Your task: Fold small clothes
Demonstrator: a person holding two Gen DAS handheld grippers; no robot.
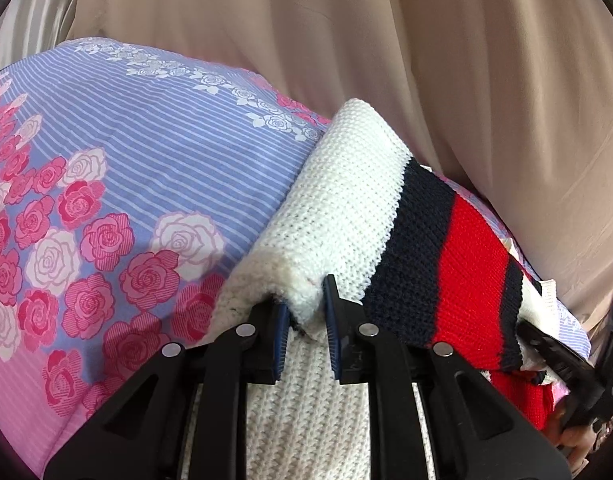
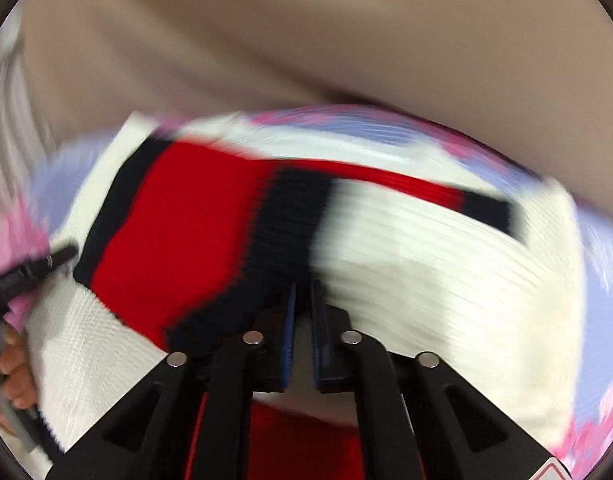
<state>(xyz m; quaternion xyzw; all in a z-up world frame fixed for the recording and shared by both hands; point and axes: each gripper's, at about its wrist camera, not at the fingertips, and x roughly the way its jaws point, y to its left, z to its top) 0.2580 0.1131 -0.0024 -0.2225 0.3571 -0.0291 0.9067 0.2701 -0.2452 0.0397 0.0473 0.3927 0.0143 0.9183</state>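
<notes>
A small knitted sweater (image 1: pixel 346 208), white with navy and red stripes, lies partly folded on a flowered bedsheet (image 1: pixel 146 152). My left gripper (image 1: pixel 304 300) is shut on a thick white fold of it. In the blurred right wrist view the sweater (image 2: pixel 426 264) fills the middle, and my right gripper (image 2: pixel 302 300) is shut on its edge where the navy stripe meets the white. The right gripper also shows at the lower right of the left wrist view (image 1: pixel 566 364). The left gripper shows at the left edge of the right wrist view (image 2: pixel 22 276), with a hand under it.
The sheet is blue-striped with pink and white roses and also shows in the right wrist view (image 2: pixel 602 312). A beige curtain (image 1: pixel 426 60) hangs behind the bed; it also shows in the right wrist view (image 2: pixel 306 40).
</notes>
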